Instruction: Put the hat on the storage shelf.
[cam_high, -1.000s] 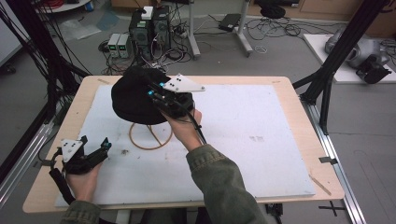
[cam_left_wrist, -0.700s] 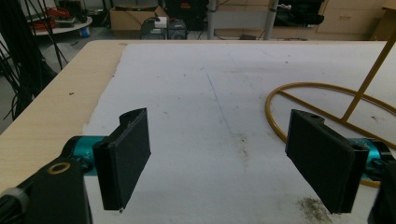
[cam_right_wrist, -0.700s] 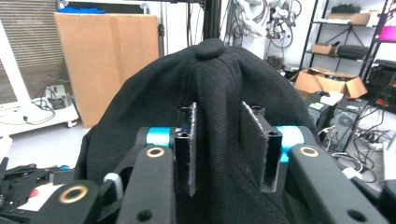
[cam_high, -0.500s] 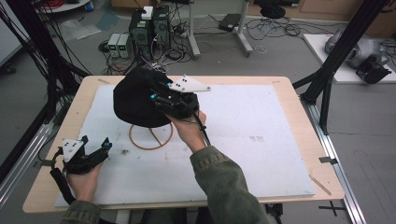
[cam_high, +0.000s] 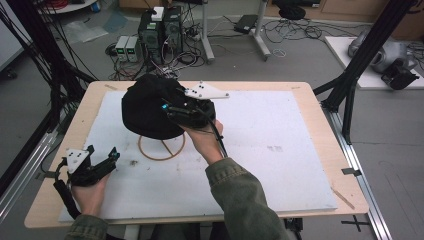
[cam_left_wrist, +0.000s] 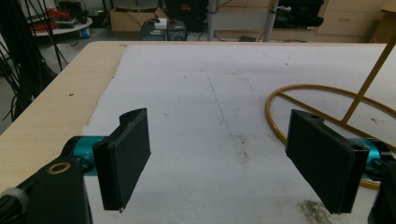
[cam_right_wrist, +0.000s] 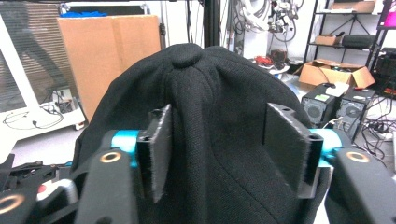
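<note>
High view, item by item. Your right gripper (cam_high: 172, 111) sits over the middle-left of the white mat (cam_high: 280, 165), its jaws pushed into the side of a black cap (cam_high: 147, 107); the grey three-cornered plate (cam_high: 206, 91) rides on top of it. The cap sits on a yellow wire stand (cam_high: 161, 147), whose ring base rests on the mat below the cap. Your right hand (cam_high: 202, 140) comes up from an olive sleeve (cam_high: 240, 197). Your left gripper (cam_high: 112, 156) lies low at the mat's near left edge, well apart from the stand, jaws spread with nothing between them, held by your left hand (cam_high: 90, 192). The mat covers most of a light wooden table (cam_high: 320, 125). Beyond the table: computer towers (cam_high: 161, 27) and loose cables on the floor.

Left gripper view. Your two black jaws stand wide apart over bare mat (cam_left_wrist: 196, 93), holding nothing. The stand's yellow ring (cam_left_wrist: 299, 91) lies on the mat to the right, passing behind the right jaw, with a slanted yellow rod (cam_left_wrist: 373, 77) rising from it. The wooden table edge (cam_left_wrist: 51, 121) runs along the left.

Right gripper view. Your jaws stand partly apart with a raised fold of the black cap (cam_right_wrist: 205, 140) between them; the left jaw presses against the fabric, and you cannot tell whether the right one touches it. The cap's top button (cam_right_wrist: 186, 55) shows above the jaws. Behind: a brown board (cam_right_wrist: 109, 51), cardboard boxes (cam_right_wrist: 334, 72) and computer towers (cam_right_wrist: 341, 105).
</note>
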